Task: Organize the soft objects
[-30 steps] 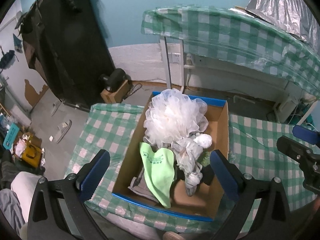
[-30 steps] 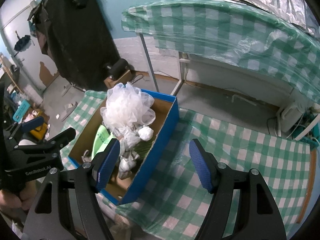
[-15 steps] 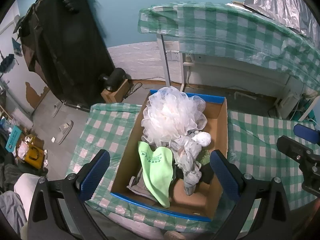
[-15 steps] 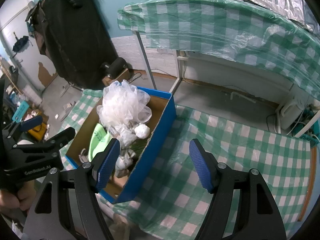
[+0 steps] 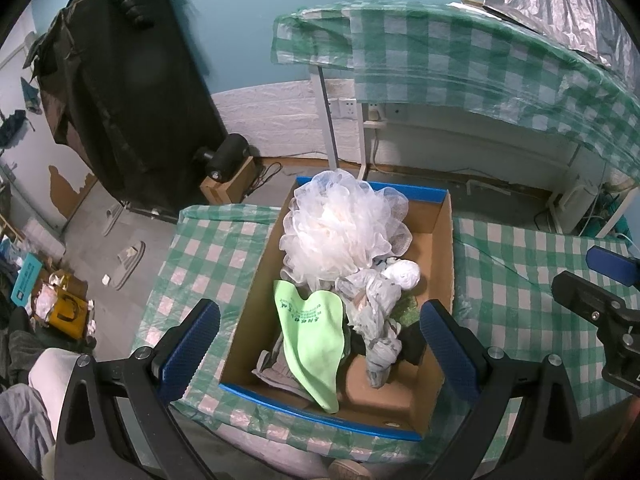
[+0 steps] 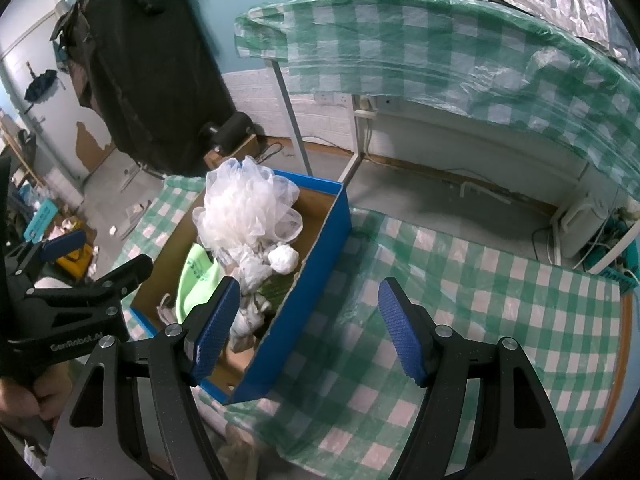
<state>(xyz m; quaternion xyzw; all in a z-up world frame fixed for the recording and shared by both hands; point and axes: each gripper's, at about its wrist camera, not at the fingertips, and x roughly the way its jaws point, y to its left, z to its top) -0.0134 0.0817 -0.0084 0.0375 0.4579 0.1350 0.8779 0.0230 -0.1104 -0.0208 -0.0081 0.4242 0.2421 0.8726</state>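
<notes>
My left hand-held gripper (image 5: 320, 344) hangs spread wide above the near end of the cardboard box (image 5: 440, 248), nothing between its blue pads; my right hand-held gripper (image 6: 308, 328) is likewise spread and empty, poised over the box's blue outer wall and the checked cloth of the table (image 6: 460, 320) beside it. Inside the box I see the soft things piled together: a white mesh pouf (image 5: 340, 228) at the far end, a light green cloth (image 5: 316, 336) draped toward the near edge, and crumpled plastic bags (image 5: 376, 304) just beside the cloth.
</notes>
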